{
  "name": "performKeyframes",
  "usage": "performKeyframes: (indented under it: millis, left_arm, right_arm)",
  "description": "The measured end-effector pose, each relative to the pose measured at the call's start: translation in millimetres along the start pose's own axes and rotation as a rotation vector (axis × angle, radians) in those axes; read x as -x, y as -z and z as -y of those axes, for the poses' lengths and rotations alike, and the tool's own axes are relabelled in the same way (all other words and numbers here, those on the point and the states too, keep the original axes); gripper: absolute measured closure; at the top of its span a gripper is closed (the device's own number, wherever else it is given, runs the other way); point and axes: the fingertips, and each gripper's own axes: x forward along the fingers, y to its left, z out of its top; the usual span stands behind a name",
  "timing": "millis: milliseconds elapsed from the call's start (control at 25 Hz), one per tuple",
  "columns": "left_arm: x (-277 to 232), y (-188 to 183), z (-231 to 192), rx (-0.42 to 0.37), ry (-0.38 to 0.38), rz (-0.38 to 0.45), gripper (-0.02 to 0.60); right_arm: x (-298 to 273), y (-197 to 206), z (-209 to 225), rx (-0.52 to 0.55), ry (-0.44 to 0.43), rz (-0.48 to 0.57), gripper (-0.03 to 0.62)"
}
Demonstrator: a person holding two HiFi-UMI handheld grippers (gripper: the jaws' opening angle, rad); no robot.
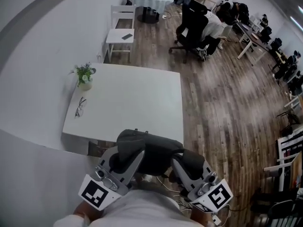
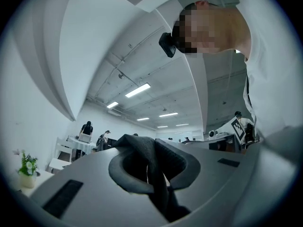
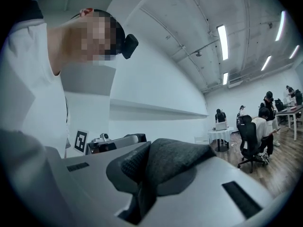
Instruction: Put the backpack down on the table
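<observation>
In the head view a dark grey backpack [image 1: 150, 148] hangs between my two grippers, just past the near edge of the white table [image 1: 137, 103]. My left gripper [image 1: 136, 159] grips its left side and my right gripper [image 1: 174, 162] its right side. The left gripper view shows that gripper [image 2: 151, 151] shut on a fold of the backpack's dark fabric [image 2: 158, 174]. The right gripper [image 3: 150, 174] is likewise shut on a thick grey fold of the backpack [image 3: 175, 161]. The bag's lower part is hidden behind the grippers and the person's white shirt.
A small potted plant [image 1: 85, 76] and a pair of glasses [image 1: 80, 107] lie at the table's left side. A white chair [image 1: 121, 31] stands beyond the table. Seated people and desks [image 1: 208, 22] fill the far right, on a wooden floor.
</observation>
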Motion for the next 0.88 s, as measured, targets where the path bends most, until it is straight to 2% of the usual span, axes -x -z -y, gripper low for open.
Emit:
performKeyframes:
  millis: [160,440,880]
  left_arm:
    - [-3,-6,-4,-0.039,-0.031,0.004,0.531]
    - [-16,-23,-13,-0.125,-0.065,0.025,0.531]
    - [-46,-70,-32,-0.233,-0.110,0.078,0.531]
  right_arm:
    - [-7,-9,5,0.017,-0.046,0.017,0.543]
    - [-17,-36,16,0.030,-0.071,0.059,0.543]
    - [-40,-91,40,0.080,-0.066,0.159,0.543]
